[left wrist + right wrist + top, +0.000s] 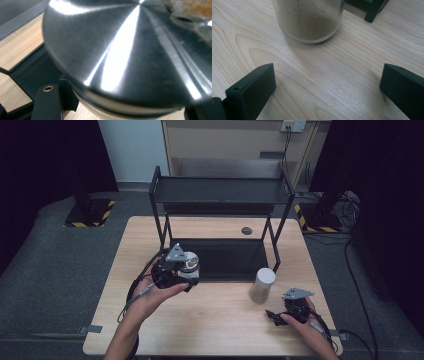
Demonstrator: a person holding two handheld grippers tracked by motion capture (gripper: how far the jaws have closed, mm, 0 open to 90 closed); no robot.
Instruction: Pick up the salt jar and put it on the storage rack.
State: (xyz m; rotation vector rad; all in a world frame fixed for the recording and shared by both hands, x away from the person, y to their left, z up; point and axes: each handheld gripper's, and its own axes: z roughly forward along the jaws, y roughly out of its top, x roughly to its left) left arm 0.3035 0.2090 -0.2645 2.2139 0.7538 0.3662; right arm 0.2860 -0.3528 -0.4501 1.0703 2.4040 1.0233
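Note:
My left gripper (187,271) is shut on a jar with a brushed steel lid (190,264) and holds it above the table, just in front of the black rack's lower shelf (225,260). Seen close in the left gripper view, the steel lid (120,50) looms over one black jaw at the lower left. A second jar with a white lid (262,284) stands on the table by the rack's front right leg. My right gripper (274,316) rests low near the table's front right, open, pointing at that jar (308,20) with bare wood between its jaws.
The black two-tier rack (220,191) stands at the middle back of the wooden table (210,320). A small dark round disc (246,230) lies behind the rack. The rack's leg (374,11) stands just right of the white-lidded jar.

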